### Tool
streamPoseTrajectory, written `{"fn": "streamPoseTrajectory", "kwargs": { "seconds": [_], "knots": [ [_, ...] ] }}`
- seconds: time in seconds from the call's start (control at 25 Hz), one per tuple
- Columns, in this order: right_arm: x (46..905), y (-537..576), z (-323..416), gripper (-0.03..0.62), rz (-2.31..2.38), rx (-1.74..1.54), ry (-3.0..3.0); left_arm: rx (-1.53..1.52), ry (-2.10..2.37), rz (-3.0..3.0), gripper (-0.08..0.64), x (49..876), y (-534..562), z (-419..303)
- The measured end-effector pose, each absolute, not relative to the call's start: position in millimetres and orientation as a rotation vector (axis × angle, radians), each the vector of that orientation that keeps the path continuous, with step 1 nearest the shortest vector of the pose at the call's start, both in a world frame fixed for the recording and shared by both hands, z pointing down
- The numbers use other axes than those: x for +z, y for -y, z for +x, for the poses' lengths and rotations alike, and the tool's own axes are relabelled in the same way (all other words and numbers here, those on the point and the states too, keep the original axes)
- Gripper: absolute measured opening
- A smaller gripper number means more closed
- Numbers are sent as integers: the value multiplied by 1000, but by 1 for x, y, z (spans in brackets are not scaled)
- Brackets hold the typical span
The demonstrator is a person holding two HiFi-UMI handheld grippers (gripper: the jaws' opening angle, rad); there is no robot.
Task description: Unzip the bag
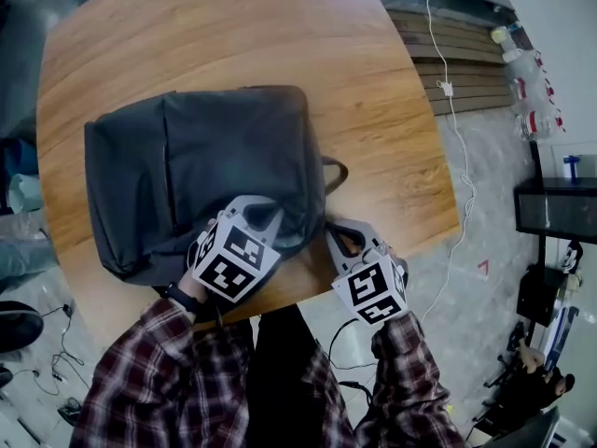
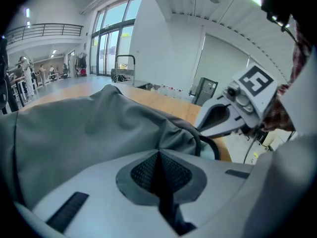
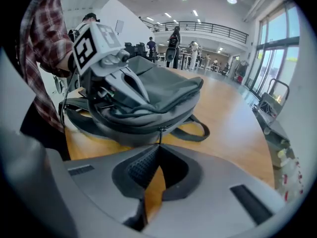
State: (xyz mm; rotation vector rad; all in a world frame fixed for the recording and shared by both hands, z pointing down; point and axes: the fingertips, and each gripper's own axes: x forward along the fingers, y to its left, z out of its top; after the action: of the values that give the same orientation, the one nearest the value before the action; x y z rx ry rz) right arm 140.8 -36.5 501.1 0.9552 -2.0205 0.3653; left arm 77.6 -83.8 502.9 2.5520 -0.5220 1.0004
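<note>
Grey backpack (image 1: 215, 161) lies flat on the wooden table (image 1: 280, 35), one end at the near edge.

Left gripper (image 1: 268, 217): jaws pressed together on a fold of bag fabric, apparently anchoring it.

Right gripper (image 1: 338, 233): jaws pinching the zipper pull (image 3: 159, 134) at the near right corner.

Judged step: pull grasped, zip looks barely begun. Next move needs a steady draw along the track.

Room: free air beyond the table edge; strap loop (image 1: 334, 171) lies close by.
</note>
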Motion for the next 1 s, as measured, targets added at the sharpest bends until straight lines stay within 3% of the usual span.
{"fn": "streamPoseTrajectory", "kwargs": {
  "seconds": [0.44, 0.64, 0.8, 1.0],
  "knots": [
    [490, -4, 60, 11, 1040, 543, 2129, 975, 621, 2507, 8, 502, 124, 107],
    [497, 7, 75, 9, 1140, 555, 2078, 889, 599, 2516, 9, 492, 132, 114],
    [499, 15, 89, 9, 1158, 520, 2049, 774, 611, 2616, 9, 455, 134, 90],
    [501, 30, 114, 9, 1197, 511, 2017, 986, 534, 2669, 8, 438, 106, 28]
  ]
}}
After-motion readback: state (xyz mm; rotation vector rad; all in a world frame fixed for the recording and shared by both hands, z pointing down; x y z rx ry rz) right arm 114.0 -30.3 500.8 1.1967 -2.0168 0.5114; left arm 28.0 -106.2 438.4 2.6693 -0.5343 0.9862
